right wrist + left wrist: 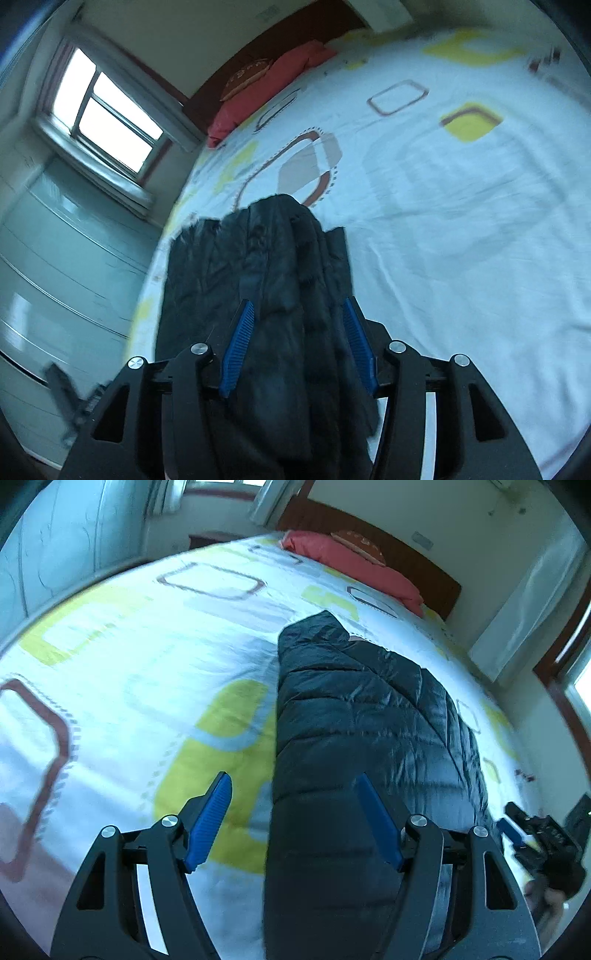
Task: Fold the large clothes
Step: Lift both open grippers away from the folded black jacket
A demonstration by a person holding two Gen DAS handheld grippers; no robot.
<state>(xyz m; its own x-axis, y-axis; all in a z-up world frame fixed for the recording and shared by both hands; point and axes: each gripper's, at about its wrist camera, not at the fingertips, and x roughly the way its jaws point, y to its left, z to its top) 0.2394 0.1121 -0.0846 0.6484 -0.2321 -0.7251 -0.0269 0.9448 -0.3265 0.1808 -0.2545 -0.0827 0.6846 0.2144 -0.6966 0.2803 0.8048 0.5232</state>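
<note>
A dark navy quilted puffer jacket (354,716) lies lengthwise on the bed's white sheet printed with yellow and brown squares (129,672), already narrowed into a long strip, its hood end pointing toward the coral-red pillow (354,563) at the dark wooden headboard (406,559). The left gripper (291,819) stands wide, its blue ribbed pads (208,823) clear of the fabric, one over bare sheet and one over the jacket's near end. In the right wrist view the right gripper (299,339) is parted about halfway, the jacket's dark folds running between the pads; they look to be apart from the cloth, though the dim, blurred picture leaves that uncertain. The strip seems ready for its crosswise fold, so the step in hand is likely a fresh grasp. To do it well, each gripper should pinch all layers at one end's corners, lift evenly, and carry that end straight over the other, keeping the edges aligned so the slippery padded shell does not slide apart.
</note>
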